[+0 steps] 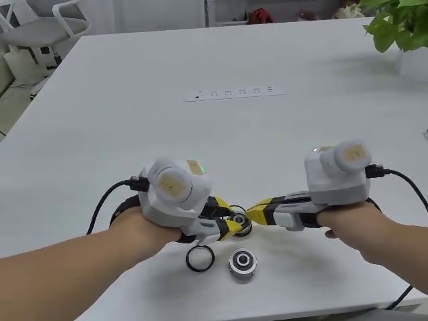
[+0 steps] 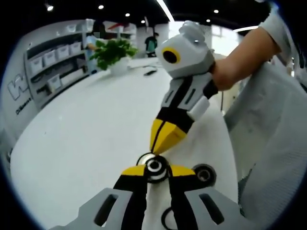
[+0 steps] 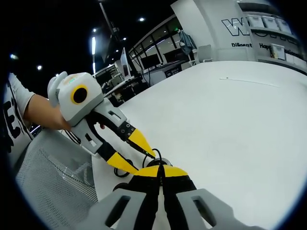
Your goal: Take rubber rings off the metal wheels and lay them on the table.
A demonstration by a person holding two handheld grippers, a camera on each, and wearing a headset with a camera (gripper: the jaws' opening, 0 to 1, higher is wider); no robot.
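Large dark letters starting "WO" are being shown on the white back wall (image 3: 217, 36) at the upper right of the right gripper view, with smaller lettering, seemingly "Diligent", beneath them. In the left gripper view, a big "W" is being displayed at the far left, the small line under it being too blurred to read.

Open-plan office or demo space, prob. corporate. Big white meeting-type table (image 1: 134, 100) w/ a flush socket strip (image 1: 234, 93) in its top, a white-framed office chair (image 1: 40, 27) by the far corner and a potted plant (image 1: 401, 23) on the tabletop. Left gripper view: wall shelving (image 2: 53, 62) w/ rows of white bins, plus large wall lettering (image 2: 19, 88) (only partly legible). Right gripper view: glass partitions (image 3: 158, 50), desks w/ a monitor (image 3: 123, 60), and a dark ceiling w/ spotlights (image 3: 141, 19).
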